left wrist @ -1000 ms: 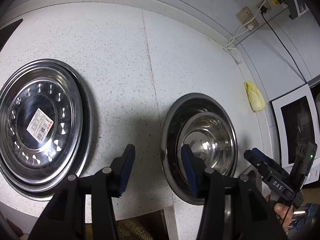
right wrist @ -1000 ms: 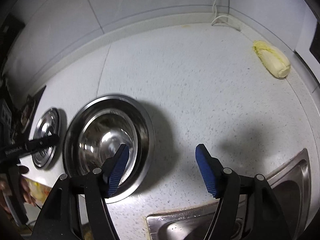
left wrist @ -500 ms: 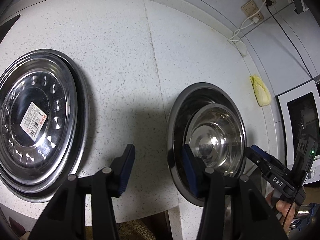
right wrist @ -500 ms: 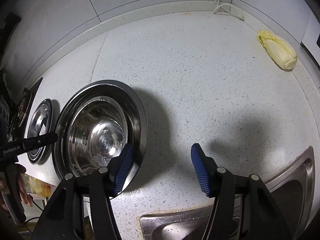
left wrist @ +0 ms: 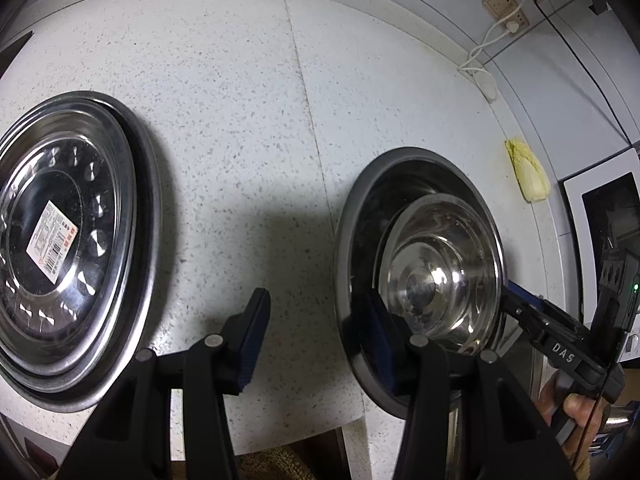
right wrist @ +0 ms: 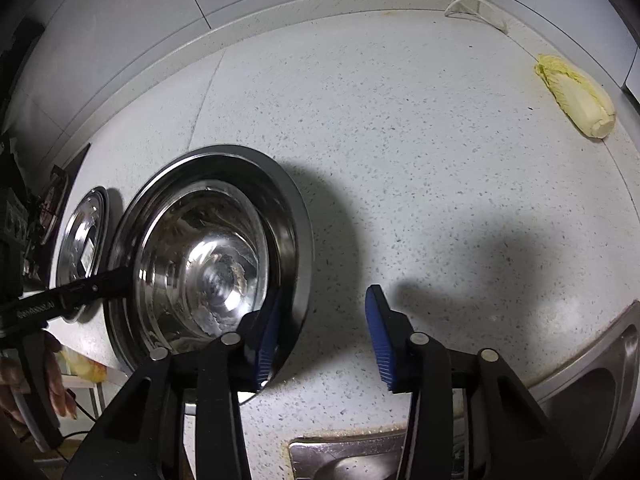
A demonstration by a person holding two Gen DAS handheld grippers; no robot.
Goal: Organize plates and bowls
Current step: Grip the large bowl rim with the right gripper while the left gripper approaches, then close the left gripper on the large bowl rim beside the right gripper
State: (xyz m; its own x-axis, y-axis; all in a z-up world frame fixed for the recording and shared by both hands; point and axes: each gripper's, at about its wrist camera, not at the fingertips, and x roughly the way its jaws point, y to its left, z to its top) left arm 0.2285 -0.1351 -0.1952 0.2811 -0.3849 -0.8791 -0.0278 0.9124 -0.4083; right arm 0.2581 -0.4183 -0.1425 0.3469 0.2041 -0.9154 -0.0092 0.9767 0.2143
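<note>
While the left wrist view looks across the speckled white table, we see our left tool spread wide, gripping nothing. Its right pad sits over the near-left rim of the steel bowl, which nests in a wider steel basin just ahead and to the right of this tool; we cannot tell whether the pad touches the rim. Its left pad hangs over bare table. Off to the tool's left lies a stack of steel plates, the top one carrying a white barcode sticker. Only this view gives us the wall sockets far ahead, the microwave at far right, and the right tool poking in behind the bowl.

From the right wrist view, our right tool is likewise wide open and empty. Its left pad overlaps the basin's near-right rim, contact unclear, and its right pad is over bare table. The bowl shines just ahead-left. This view alone shows the sink at the tool's near right; the cabbage lies well ahead to the right, and the plates shrink to a sliver beyond the basin.
</note>
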